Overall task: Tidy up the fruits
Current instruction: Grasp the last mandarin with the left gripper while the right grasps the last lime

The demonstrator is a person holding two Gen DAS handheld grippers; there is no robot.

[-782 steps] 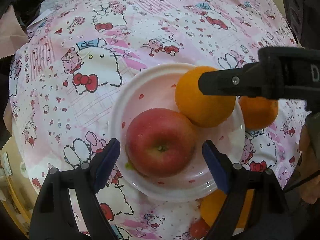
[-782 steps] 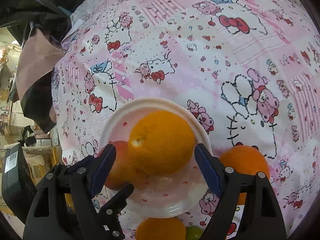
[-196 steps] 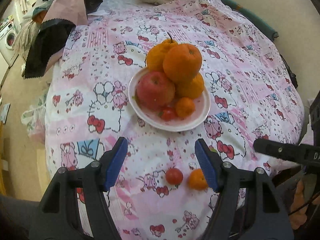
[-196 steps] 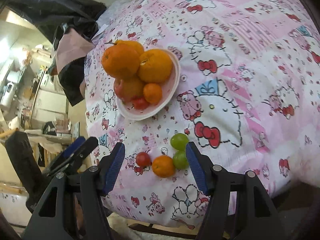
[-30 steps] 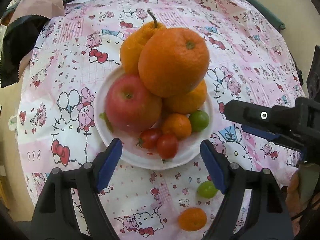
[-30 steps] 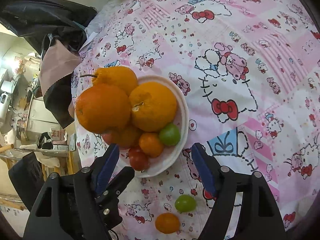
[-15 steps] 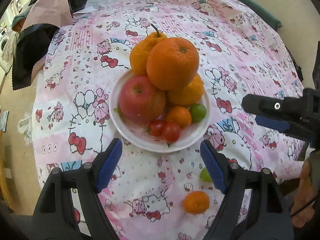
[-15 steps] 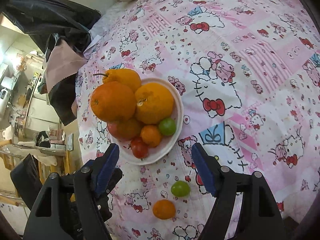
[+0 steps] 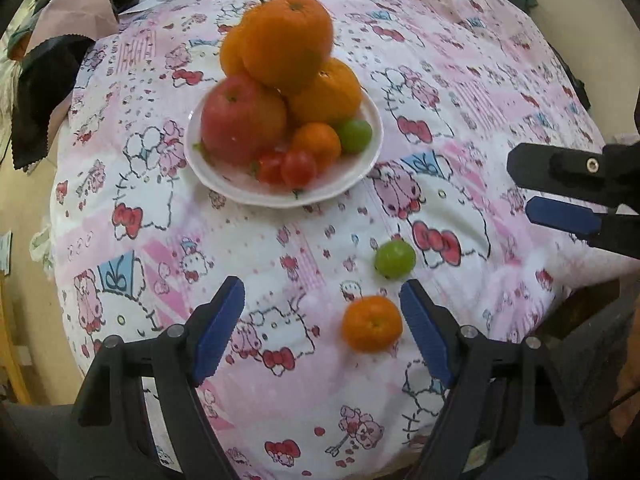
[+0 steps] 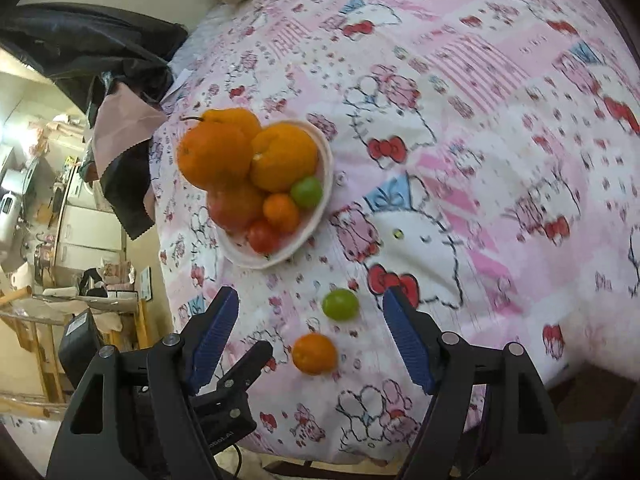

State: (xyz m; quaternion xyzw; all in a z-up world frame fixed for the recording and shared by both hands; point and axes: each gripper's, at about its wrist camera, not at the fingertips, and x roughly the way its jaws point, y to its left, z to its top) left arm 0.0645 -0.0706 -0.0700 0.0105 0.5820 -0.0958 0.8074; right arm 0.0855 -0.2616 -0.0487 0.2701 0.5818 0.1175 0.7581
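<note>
A white plate [image 9: 224,184] holds piled oranges [image 9: 286,42], a red apple [image 9: 240,120], a small mandarin, two cherry tomatoes [image 9: 298,167] and a green grape [image 9: 354,135]. The plate [image 10: 326,160] also shows in the right wrist view. On the cloth lie a loose mandarin [image 9: 372,329] [image 10: 314,353] and a green grape [image 9: 394,259] [image 10: 340,305]. My left gripper [image 9: 322,330] is open and empty, with the mandarin just inside its right finger. My right gripper [image 10: 310,338] is open and empty, above both loose fruits. It also shows at the right edge of the left wrist view [image 9: 568,192].
The round table wears a pink Hello Kitty cloth [image 9: 460,92]. Dark and pink clothes [image 9: 60,40] [image 10: 120,80] lie at the far left edge. Shelves and clutter [image 10: 48,240] stand on the floor beyond the table's left side.
Both grippers have pulled back from the plate toward the table's near edge. The loose mandarin and grape now sit close to the fingers of both grippers.
</note>
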